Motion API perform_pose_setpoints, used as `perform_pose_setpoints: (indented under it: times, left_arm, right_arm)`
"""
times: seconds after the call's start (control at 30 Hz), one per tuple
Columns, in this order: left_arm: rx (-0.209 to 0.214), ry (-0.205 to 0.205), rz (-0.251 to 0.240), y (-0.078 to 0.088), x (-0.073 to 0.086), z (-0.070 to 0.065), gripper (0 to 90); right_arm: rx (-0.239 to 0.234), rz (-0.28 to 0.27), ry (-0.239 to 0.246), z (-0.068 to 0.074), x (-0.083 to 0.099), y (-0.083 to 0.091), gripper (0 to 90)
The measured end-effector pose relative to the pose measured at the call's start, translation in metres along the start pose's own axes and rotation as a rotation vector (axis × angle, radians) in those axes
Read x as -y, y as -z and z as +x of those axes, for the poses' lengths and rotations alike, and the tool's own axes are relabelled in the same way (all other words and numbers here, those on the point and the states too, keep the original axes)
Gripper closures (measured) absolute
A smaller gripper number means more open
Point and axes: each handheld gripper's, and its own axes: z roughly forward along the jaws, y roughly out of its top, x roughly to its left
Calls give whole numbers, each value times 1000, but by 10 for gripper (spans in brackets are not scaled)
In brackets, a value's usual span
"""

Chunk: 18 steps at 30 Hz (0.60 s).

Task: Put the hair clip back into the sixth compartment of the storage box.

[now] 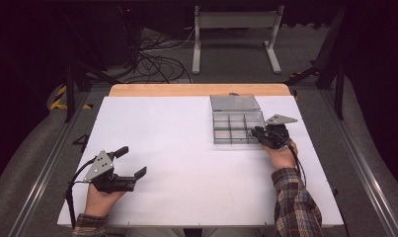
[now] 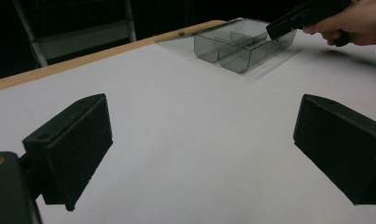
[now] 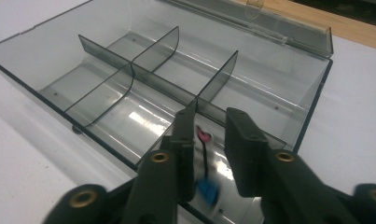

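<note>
White table, clear grey divided box, small wired blue-and-pink part inside

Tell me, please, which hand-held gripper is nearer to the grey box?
The right hand-held gripper: its jaws reach into the box at its near right corner. The left hand-held gripper sits far off, near the table's left front.

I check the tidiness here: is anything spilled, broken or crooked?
Nothing stands out. The clear compartment box sits flat on the white table, lid open. A small wired part lies in the compartment below the right tool.
</note>
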Motion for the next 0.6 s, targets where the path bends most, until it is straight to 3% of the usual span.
perform_pose_setpoints:
  times: [0.23,0.6]
  left_arm:
    - [5,3,-2,0,0,1,48]
    - [8,6,-3,0,0,0,44]
  right_arm:
    - [-3,-11,-18,0,0,0,698]
    - [-21,-31,-71,1,1,-4,539]
